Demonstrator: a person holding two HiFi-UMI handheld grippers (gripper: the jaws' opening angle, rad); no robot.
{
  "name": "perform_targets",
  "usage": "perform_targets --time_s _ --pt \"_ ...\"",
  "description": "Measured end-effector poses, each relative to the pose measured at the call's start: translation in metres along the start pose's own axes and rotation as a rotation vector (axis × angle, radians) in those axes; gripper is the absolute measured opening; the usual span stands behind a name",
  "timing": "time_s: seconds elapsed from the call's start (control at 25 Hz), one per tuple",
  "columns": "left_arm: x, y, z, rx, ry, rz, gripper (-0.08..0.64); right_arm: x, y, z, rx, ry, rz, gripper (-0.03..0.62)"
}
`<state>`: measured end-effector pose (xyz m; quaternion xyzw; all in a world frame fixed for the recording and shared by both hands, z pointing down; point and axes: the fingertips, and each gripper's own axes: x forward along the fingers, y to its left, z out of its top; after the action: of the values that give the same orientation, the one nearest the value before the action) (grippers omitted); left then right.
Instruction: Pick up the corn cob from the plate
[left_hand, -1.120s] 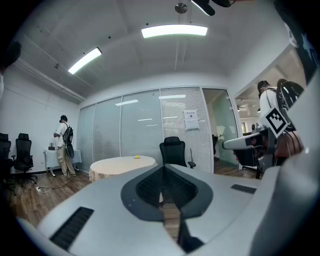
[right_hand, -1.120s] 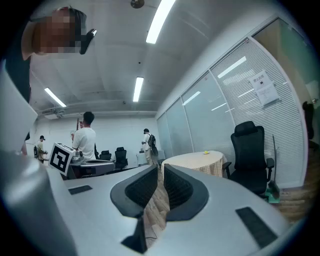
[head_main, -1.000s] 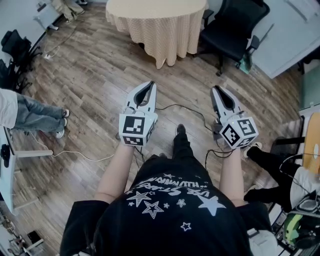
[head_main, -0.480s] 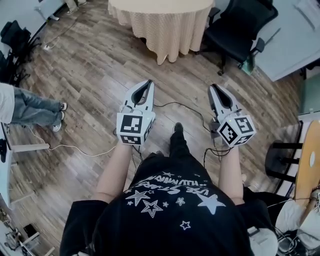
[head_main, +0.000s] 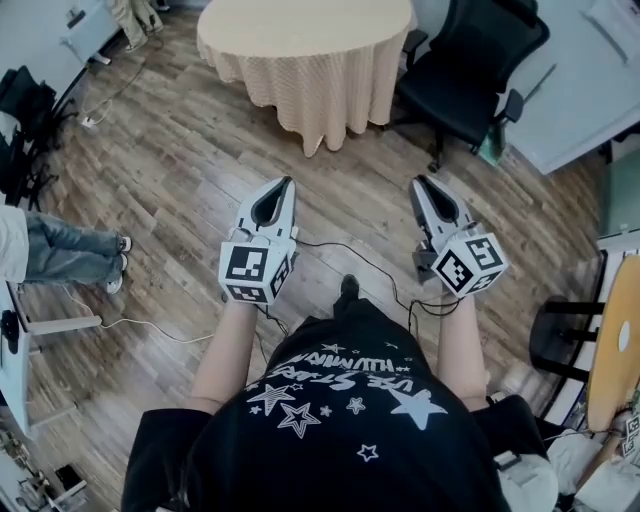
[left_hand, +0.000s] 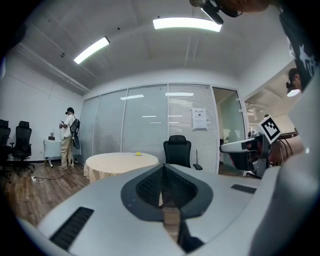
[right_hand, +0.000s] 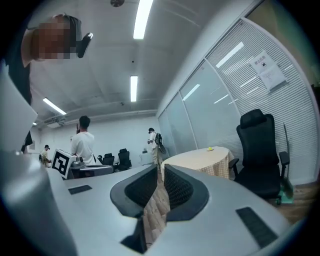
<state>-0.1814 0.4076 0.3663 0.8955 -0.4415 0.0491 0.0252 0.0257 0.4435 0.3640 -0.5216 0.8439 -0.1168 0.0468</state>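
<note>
A round table (head_main: 300, 45) with a beige checked cloth stands ahead on the wood floor. A small yellow thing (left_hand: 138, 153) lies on its top, also visible as the yellow thing (right_hand: 210, 148) in the right gripper view; it is too small to tell what it is, and no plate can be made out. My left gripper (head_main: 283, 186) and right gripper (head_main: 420, 184) are held side by side at waist height, pointing level toward the table and well short of it. Both are shut with nothing between the fingers: the left gripper (left_hand: 162, 167) and the right gripper (right_hand: 161, 168) show jaws meeting at the tips.
A black office chair (head_main: 470, 60) stands right of the table. A black cable (head_main: 375, 265) runs across the floor. A person in jeans (head_main: 60, 245) is at the left edge, a desk (head_main: 15, 340) beside them. A wooden board (head_main: 612, 340) is at the right. People stand further off (right_hand: 84, 141).
The table and chair have come nearer and lower in the head view. Both grippers moved forward with the person toward the table, still shut and side by side.
</note>
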Motion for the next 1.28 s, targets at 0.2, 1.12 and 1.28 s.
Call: perform_targets --time_s 0.2,1.12,1.28 --pt "0.055 -0.013 0.015 -0.004 -0.026 -0.013 0.009 0.027 -0.053 0.024 -0.007 0.000 0.025 0.055" --pt "0.217 0.027 0.024 -0.024 -0.028 -0.011 0.009 0.127 -0.166 0.030 0.009 0.052 0.035 0.055" --pt "0.263 0.051 0.026 -0.031 -0.028 -0.026 0.009 0.162 -0.200 0.039 0.012 0.058 0.002 0.055"
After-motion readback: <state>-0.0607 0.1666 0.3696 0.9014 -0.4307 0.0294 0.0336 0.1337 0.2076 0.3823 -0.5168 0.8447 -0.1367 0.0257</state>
